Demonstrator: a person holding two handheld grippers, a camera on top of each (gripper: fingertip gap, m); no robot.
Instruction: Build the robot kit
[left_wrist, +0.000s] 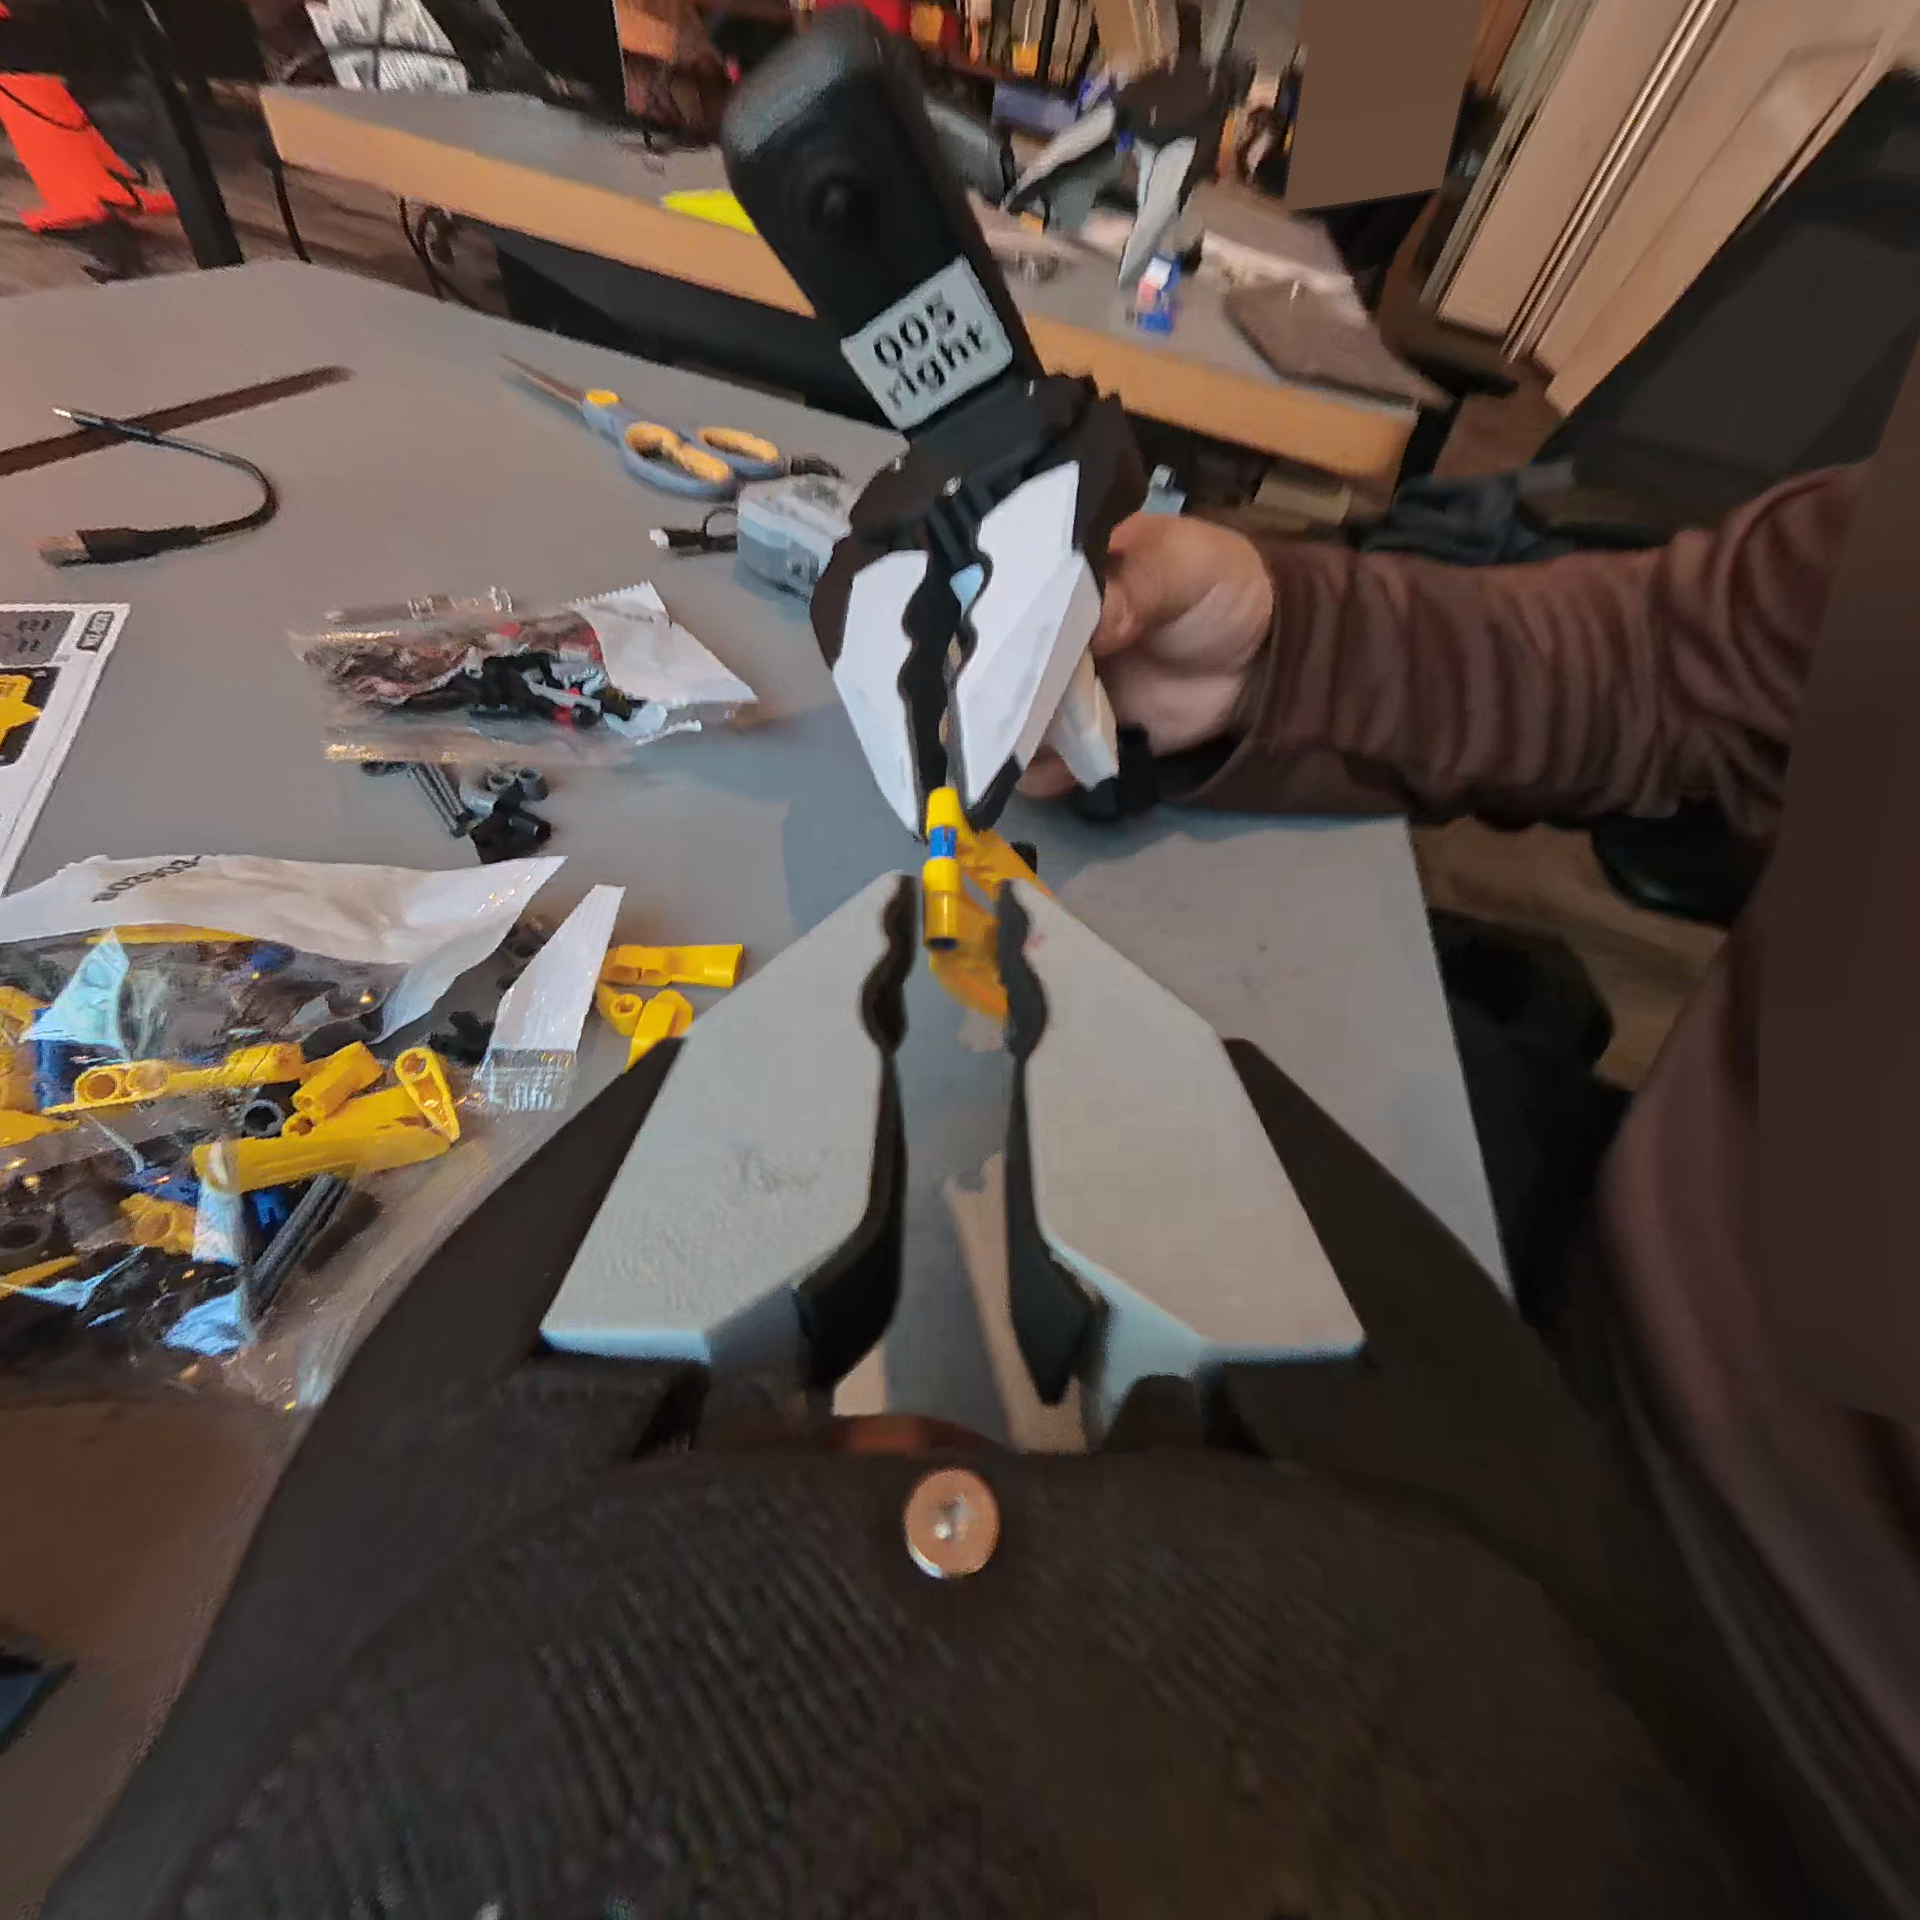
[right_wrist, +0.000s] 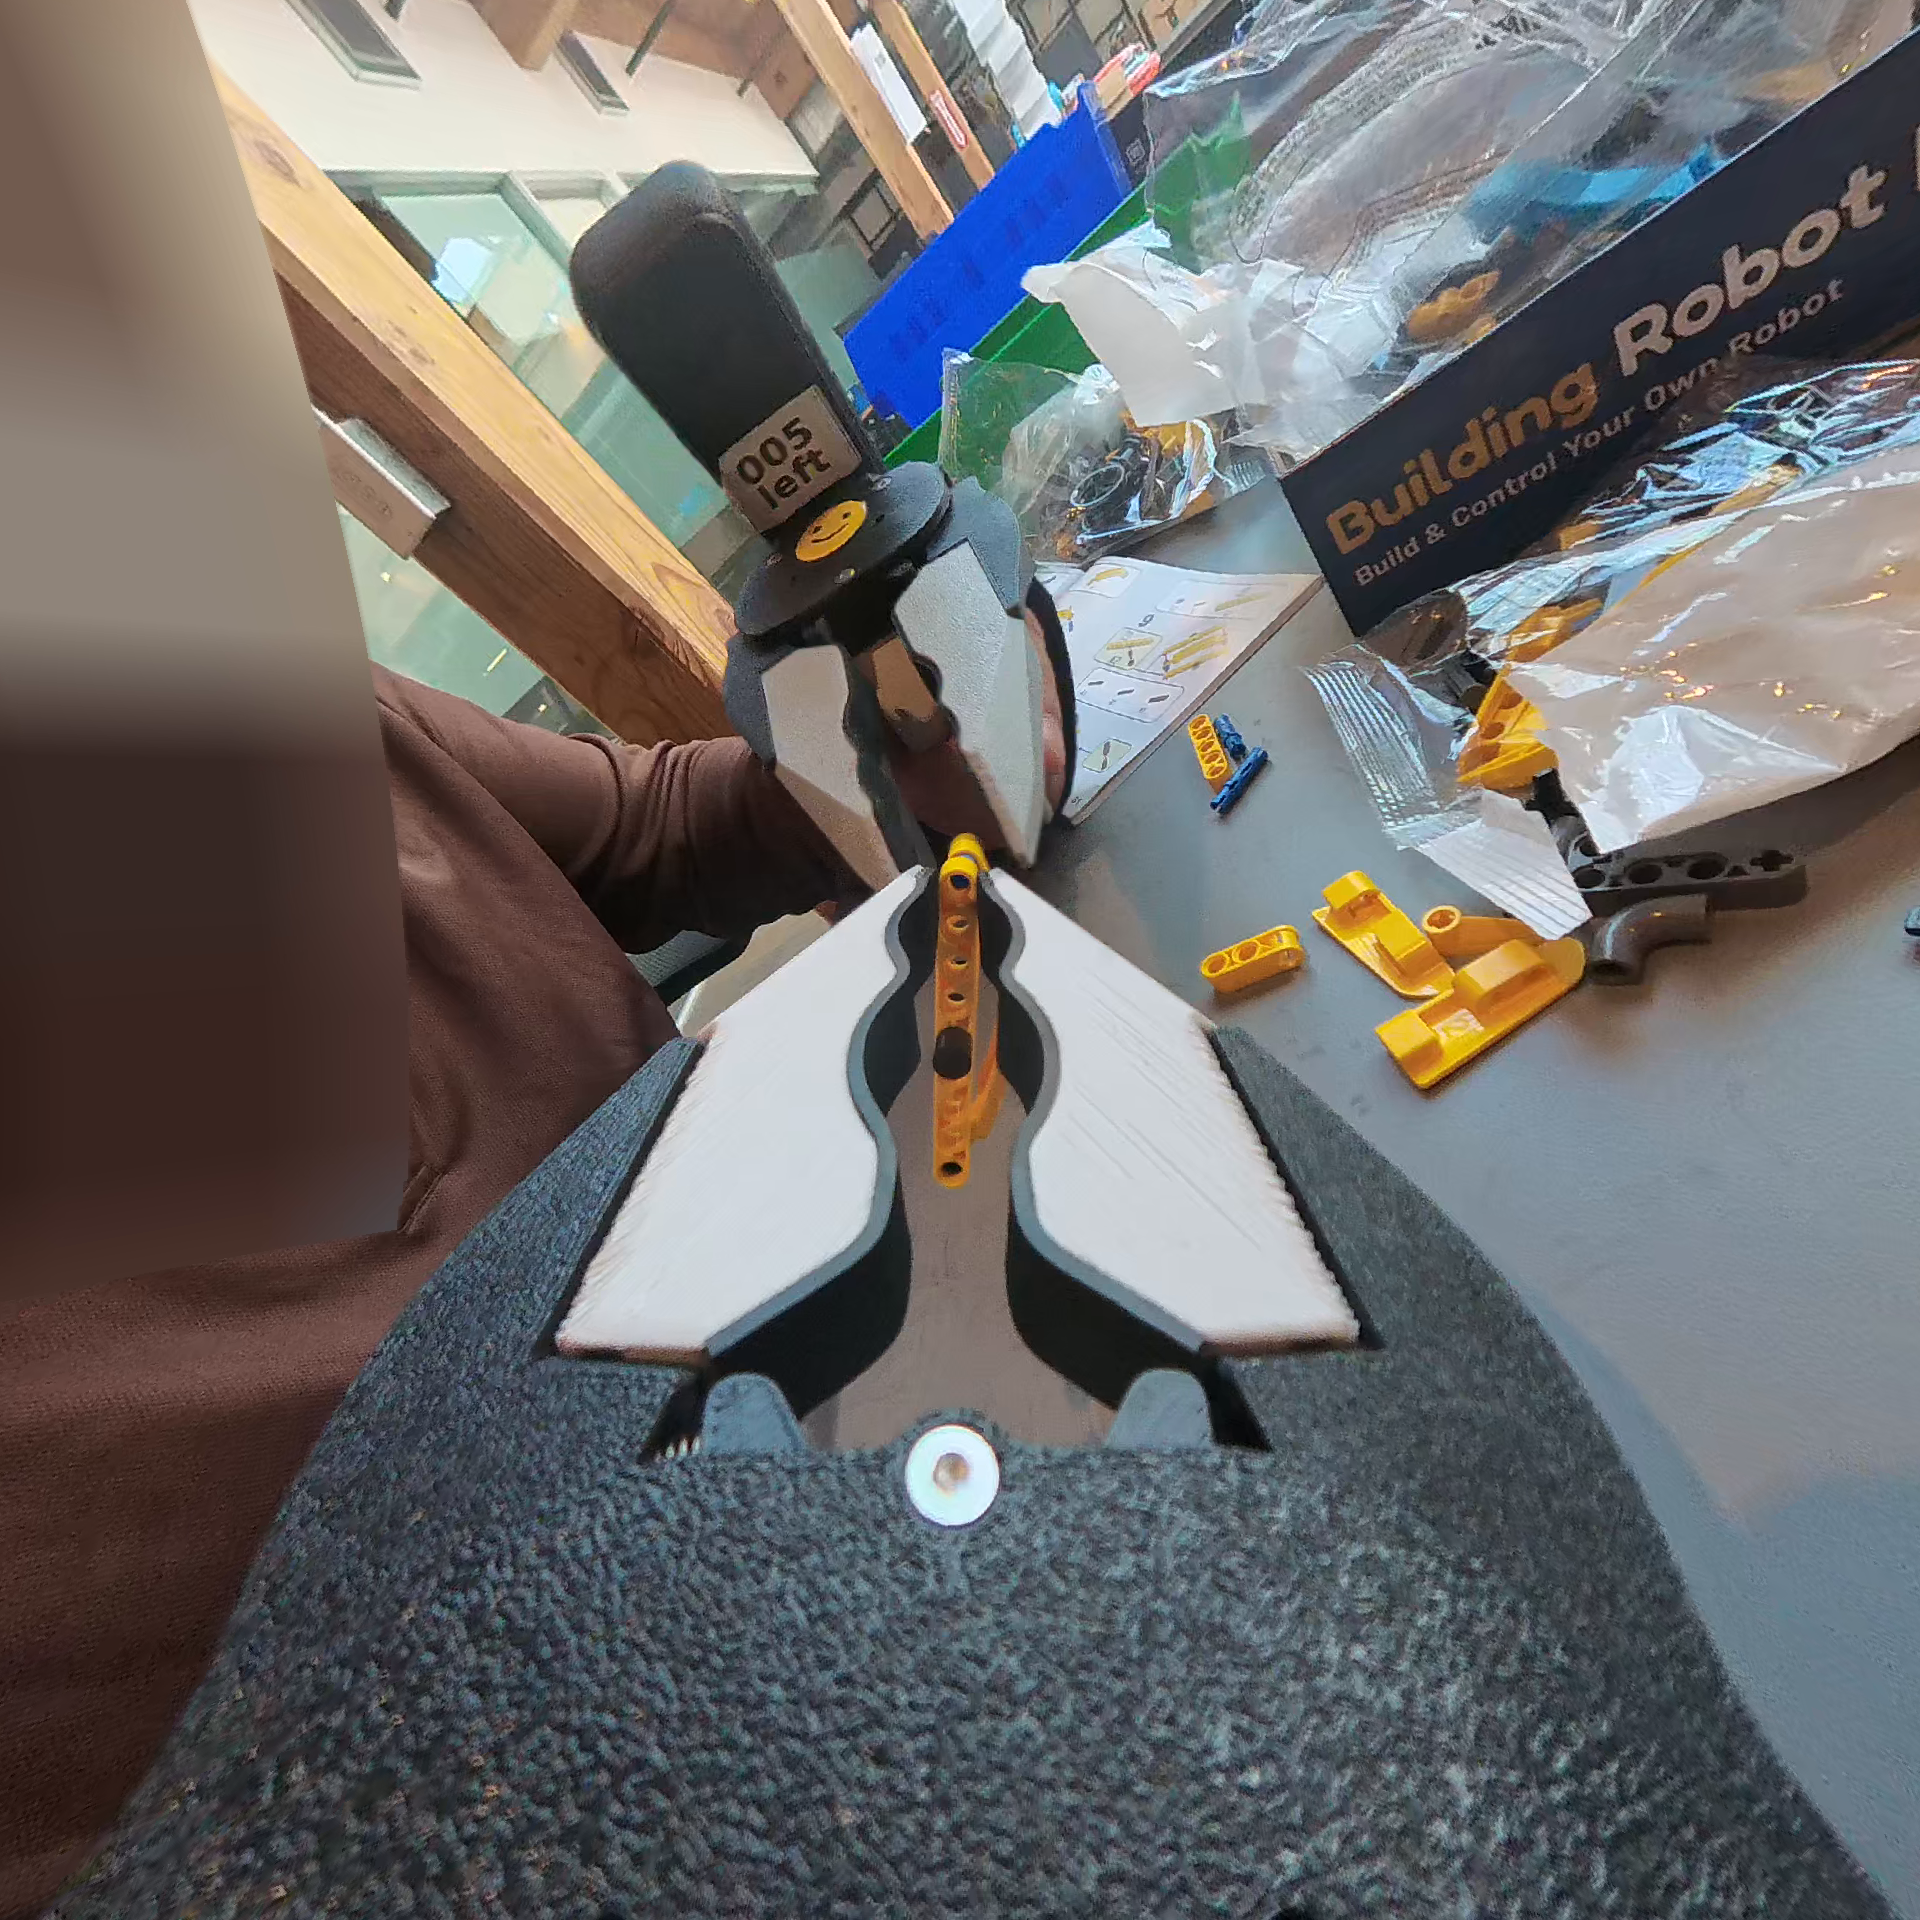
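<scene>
My two grippers meet tip to tip over the grey table (left_wrist: 1257, 997). In the left wrist view, my left gripper (left_wrist: 958, 891) has its jaws nearly closed on an orange-yellow piece (left_wrist: 977, 961), next to a yellow connector with a blue pin (left_wrist: 941, 868). My right gripper (left_wrist: 943, 816) comes down from above, held by a hand in a brown sleeve, and touches the connector's top. In the right wrist view, my right gripper (right_wrist: 956, 875) is shut on a yellow beam with holes (right_wrist: 954, 997) that runs back between its fingers. The left gripper (right_wrist: 966, 857) faces it.
Left wrist view: open bags of yellow, blue and black parts (left_wrist: 208, 1101), a bag of black parts (left_wrist: 499, 665), loose yellow pieces (left_wrist: 665, 982), scissors (left_wrist: 675, 449), a black cable (left_wrist: 166, 525). Right wrist view: a dark box (right_wrist: 1600, 416), an instruction booklet (right_wrist: 1164, 644), loose yellow parts (right_wrist: 1455, 971). The grippers are tip to tip, or close to it.
</scene>
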